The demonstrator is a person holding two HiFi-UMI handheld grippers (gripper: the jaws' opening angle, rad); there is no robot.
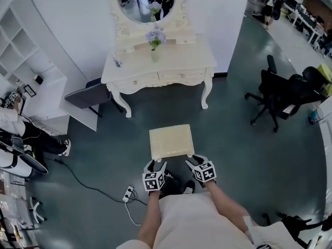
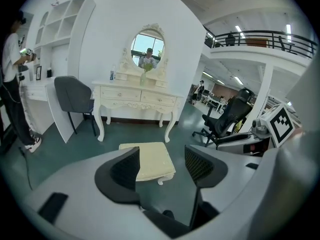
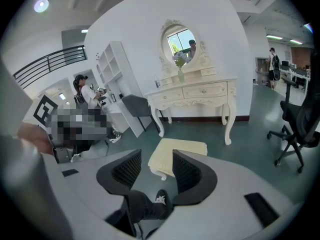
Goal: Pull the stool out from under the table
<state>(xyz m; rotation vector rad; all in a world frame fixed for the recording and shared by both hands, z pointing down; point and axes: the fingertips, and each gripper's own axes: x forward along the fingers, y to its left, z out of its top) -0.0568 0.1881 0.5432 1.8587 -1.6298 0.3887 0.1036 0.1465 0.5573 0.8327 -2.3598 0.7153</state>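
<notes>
Head view: the stool (image 1: 171,141) stands on the green floor (image 1: 233,154), well clear of the table (image 1: 181,56). It sits just ahead of the left tool (image 1: 154,166) and right tool (image 1: 196,163), which hover at its near edge. The pull looks done. Any further drag would want both tools closed evenly on the seat edge, so the legs slide straight.

Left gripper view: the jaws stand wide apart with nothing gripped. A grey chair (image 2: 74,95) stands left of the table.

Right gripper view: the jaws are likewise apart and empty. An office chair (image 3: 296,126) stands well off to the right.
</notes>
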